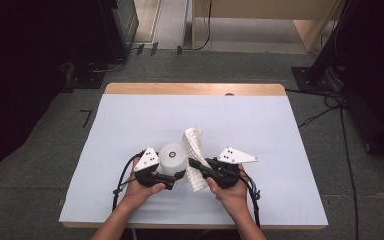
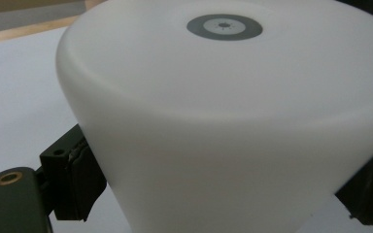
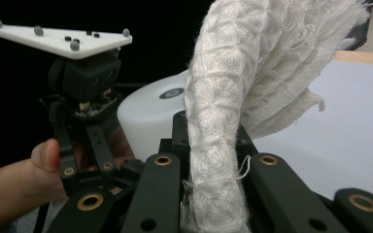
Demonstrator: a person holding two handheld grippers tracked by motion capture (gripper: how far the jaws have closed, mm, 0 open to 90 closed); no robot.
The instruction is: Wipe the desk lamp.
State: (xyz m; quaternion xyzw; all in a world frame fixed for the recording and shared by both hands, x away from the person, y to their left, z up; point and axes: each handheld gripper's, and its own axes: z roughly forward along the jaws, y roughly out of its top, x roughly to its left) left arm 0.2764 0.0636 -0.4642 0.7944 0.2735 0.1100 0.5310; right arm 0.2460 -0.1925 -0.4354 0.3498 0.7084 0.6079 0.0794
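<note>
A white upside-down cup [image 1: 172,157] with a grey ring on its base stands on the white table cover [image 1: 130,125]. My left gripper [image 1: 176,176] is shut on it low down, one pad against each side. In the left gripper view the cup [image 2: 223,121] bulges between the two black pads [image 2: 77,179]. My right gripper [image 1: 196,164] is shut on a white knitted cloth [image 1: 195,145], which rises and twists just right of the cup. In the right gripper view the cloth [image 3: 233,87] stands up between the jaws of my right gripper [image 3: 212,145], with the cup [image 3: 150,116] behind it.
The table's wooden far edge [image 1: 195,89] runs along the back. Cables [image 1: 330,107] lie on the grey floor to the right, and dark equipment [image 1: 30,60] stands at the left. Wide bare cover lies beyond and beside both hands.
</note>
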